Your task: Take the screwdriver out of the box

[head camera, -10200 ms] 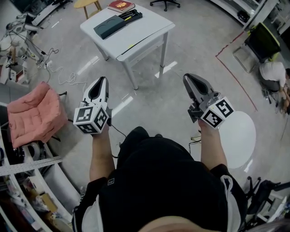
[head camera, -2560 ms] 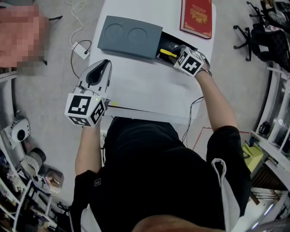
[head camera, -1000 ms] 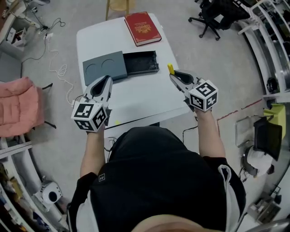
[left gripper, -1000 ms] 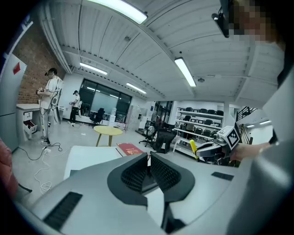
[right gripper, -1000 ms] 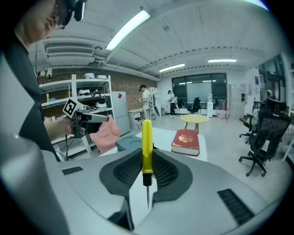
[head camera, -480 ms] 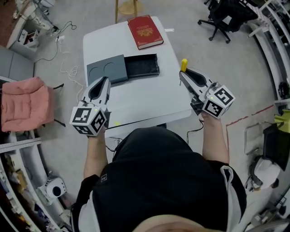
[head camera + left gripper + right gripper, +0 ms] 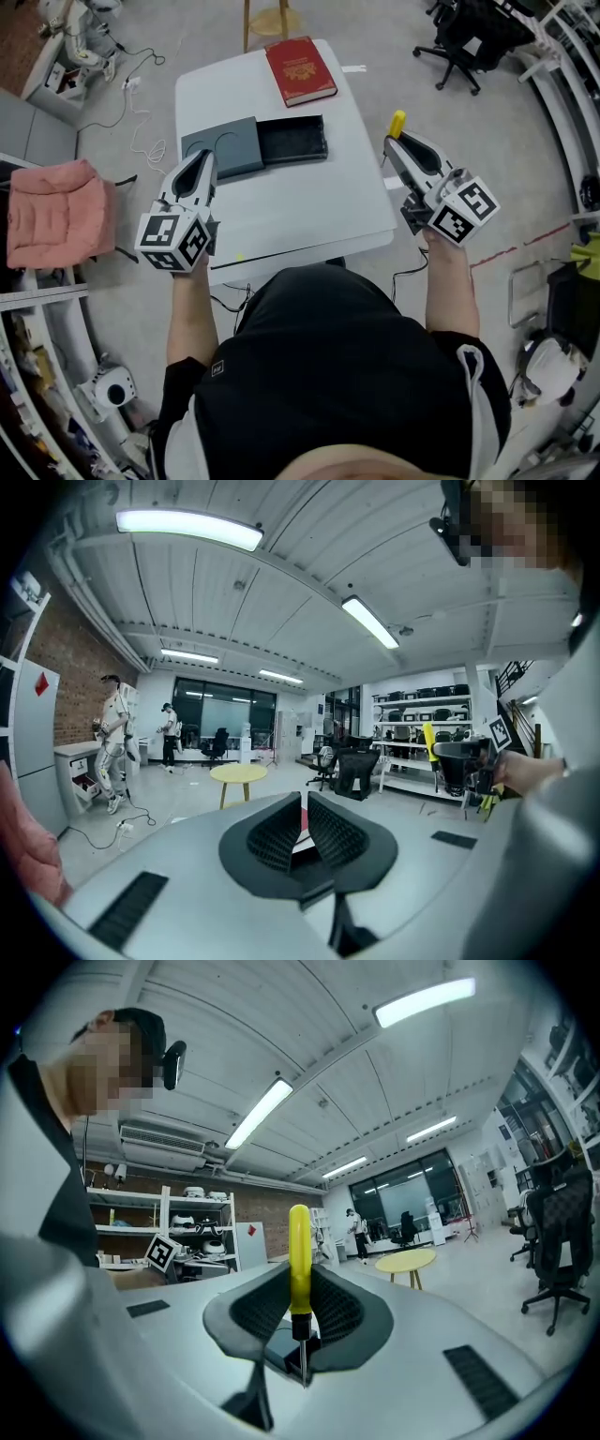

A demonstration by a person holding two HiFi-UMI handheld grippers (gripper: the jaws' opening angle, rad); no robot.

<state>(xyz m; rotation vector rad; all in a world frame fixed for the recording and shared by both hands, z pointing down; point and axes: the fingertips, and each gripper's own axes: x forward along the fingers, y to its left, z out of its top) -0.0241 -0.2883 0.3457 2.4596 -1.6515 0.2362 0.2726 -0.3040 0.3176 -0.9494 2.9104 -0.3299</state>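
The yellow-handled screwdriver (image 7: 397, 123) stands between the jaws of my right gripper (image 7: 397, 142), which is shut on it and held in the air just past the table's right edge. In the right gripper view the screwdriver (image 7: 299, 1260) is upright, handle up and thin shaft down, with the pads of the right gripper (image 7: 300, 1283) pressing on it. The black box (image 7: 292, 141) lies open with nothing in it on the white table (image 7: 300, 211), its grey lid (image 7: 222, 148) beside it on the left. My left gripper (image 7: 202, 159) hovers over the table's left edge near the lid, shut and holding nothing.
A red book (image 7: 300, 70) lies at the table's far end. A pink cushioned chair (image 7: 56, 225) stands left of the table, a yellow stool (image 7: 267, 19) beyond it, and office chairs (image 7: 473, 33) at the far right. Cables trail on the floor at left.
Both grippers have risen. The right one has carried the screwdriver to the right, from over the table to just off its right edge.
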